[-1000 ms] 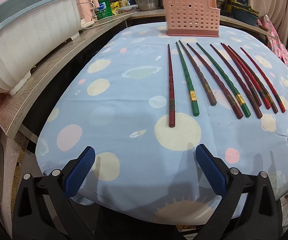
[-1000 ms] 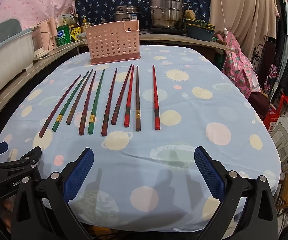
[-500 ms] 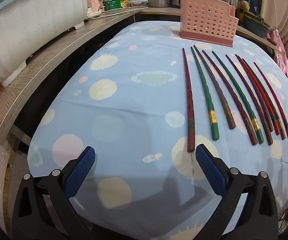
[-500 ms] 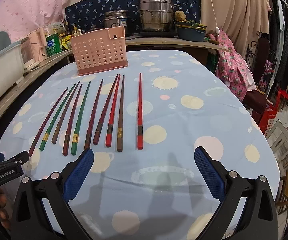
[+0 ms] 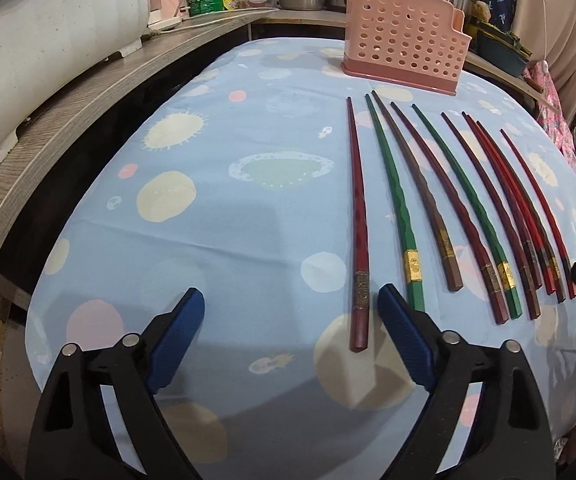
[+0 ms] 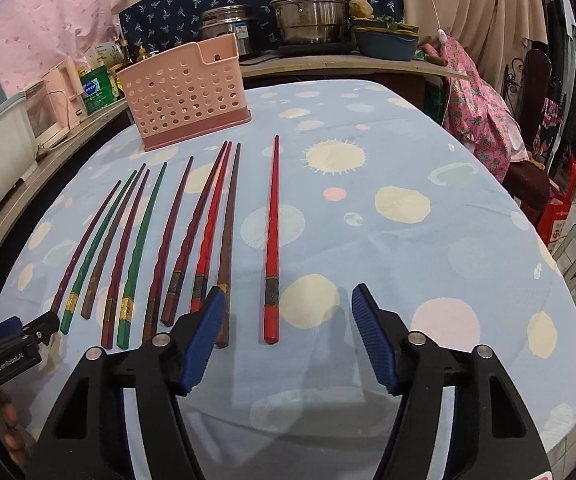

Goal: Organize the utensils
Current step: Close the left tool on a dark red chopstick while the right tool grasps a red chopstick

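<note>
the chopsticks (image 6: 175, 248) lie side by side in a fanned row on the blue dotted tablecloth (image 6: 388, 248), thick ends toward the cameras, tips pointing at the pink perforated utensil holder (image 6: 185, 94) that stands upright at the far end of the table. one bright red chopstick (image 6: 271, 240) lies a little apart at the right end of the row; a dark red chopstick (image 5: 358, 240) is at the left end, with a green chopstick (image 5: 398, 216) just beside it.

the right gripper (image 6: 283, 340) is spread wide and holds nothing — the thick end of the bright red chopstick sits in the gap between its blue pads (image 6: 203, 336), touching neither.

the left gripper (image 5: 290, 340) is likewise wide apart and empty; the dark red chopstick's butt end lies inside the gap, close to the right-hand pad, whether touching i cannot tell.

behind the table a wooden counter (image 5: 67, 92) carries steel pots (image 6: 308, 8), bottles and a white tub (image 5: 47, 32).
</note>
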{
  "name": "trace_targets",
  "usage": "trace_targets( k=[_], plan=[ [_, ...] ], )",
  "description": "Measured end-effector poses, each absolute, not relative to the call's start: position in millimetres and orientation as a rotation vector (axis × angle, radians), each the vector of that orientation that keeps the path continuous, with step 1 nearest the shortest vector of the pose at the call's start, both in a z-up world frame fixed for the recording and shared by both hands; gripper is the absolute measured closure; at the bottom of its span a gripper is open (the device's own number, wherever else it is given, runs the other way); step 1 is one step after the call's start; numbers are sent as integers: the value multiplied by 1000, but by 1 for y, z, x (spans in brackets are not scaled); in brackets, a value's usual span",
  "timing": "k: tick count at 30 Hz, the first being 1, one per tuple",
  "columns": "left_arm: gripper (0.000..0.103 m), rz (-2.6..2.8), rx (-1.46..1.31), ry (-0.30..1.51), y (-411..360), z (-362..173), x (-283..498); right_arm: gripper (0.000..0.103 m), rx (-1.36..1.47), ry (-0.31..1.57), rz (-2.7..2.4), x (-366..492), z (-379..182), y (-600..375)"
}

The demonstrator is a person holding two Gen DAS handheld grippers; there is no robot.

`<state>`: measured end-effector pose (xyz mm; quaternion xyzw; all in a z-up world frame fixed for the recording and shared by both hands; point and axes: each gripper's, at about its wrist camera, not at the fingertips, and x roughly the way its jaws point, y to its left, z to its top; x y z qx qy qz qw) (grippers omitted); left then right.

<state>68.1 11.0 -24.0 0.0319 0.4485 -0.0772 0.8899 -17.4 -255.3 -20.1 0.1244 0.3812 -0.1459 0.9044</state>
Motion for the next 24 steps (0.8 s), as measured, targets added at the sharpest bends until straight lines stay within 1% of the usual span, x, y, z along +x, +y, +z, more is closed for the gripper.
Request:
trace_targets(
  k=[1,5,6,8,9,11,12,14,15,16,24],
  plan=[
    [24,-164,65,930,11,-23,68,52,258,796,-297,-16,-22,-256],
    [38,-191,43,928,11,-20,69,60,250,800,-288,-13,-25,-254],
    [41,-200,37,929,11,-20,69,64,248,800,-286,-12,-24,-254],
    [50,-219,26,931,10,-18,69,72,250,801,-279,-10,-25,-254],
    [53,-227,25,931,9,-18,68,76,249,801,-278,-10,-25,-254],
    [65,-242,32,930,7,-17,68,79,247,801,-275,-9,-25,-254],
    [68,-247,36,931,5,-17,68,83,246,801,-273,-9,-25,-254],
    [80,-261,36,933,3,-16,68,90,243,802,-266,-9,-26,-255],
    [85,-271,31,937,3,-16,68,95,242,804,-263,-9,-26,-255],
    [94,-285,24,946,3,-15,69,95,245,805,-258,-9,-26,-256],
    [96,-305,-1,964,4,-6,69,96,254,778,-247,-14,-9,-261]
  ],
)
